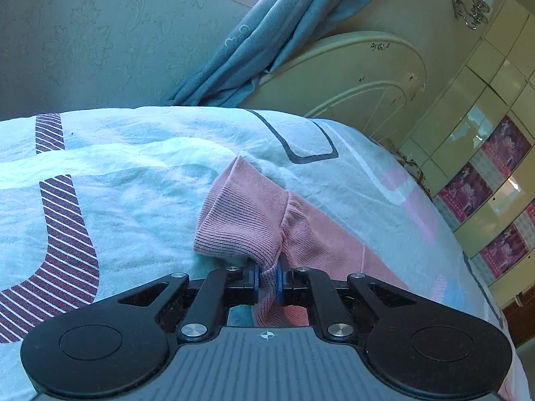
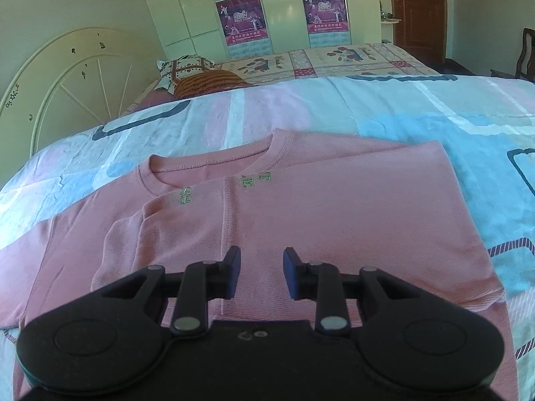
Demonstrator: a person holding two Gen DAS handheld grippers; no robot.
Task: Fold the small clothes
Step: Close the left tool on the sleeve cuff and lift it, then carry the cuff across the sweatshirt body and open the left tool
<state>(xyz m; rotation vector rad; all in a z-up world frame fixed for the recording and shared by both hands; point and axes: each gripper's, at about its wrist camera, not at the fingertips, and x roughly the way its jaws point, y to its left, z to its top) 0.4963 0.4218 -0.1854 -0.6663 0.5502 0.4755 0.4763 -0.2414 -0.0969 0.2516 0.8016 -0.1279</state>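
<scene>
1 sleeve cuff point(image 1: 234, 224) is pinched tight in the left gripper point(image 1: 267, 279).
The right gripper point(image 2: 261, 269) hangs wide open and empty over the pink shirt point(image 2: 334, 220); a hard pull could drag it crooked.

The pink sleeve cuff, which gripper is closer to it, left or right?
Left. The left gripper is shut on the ribbed cuff of the pink shirt. The right gripper hangs open over the shirt's body, holding nothing.
</scene>
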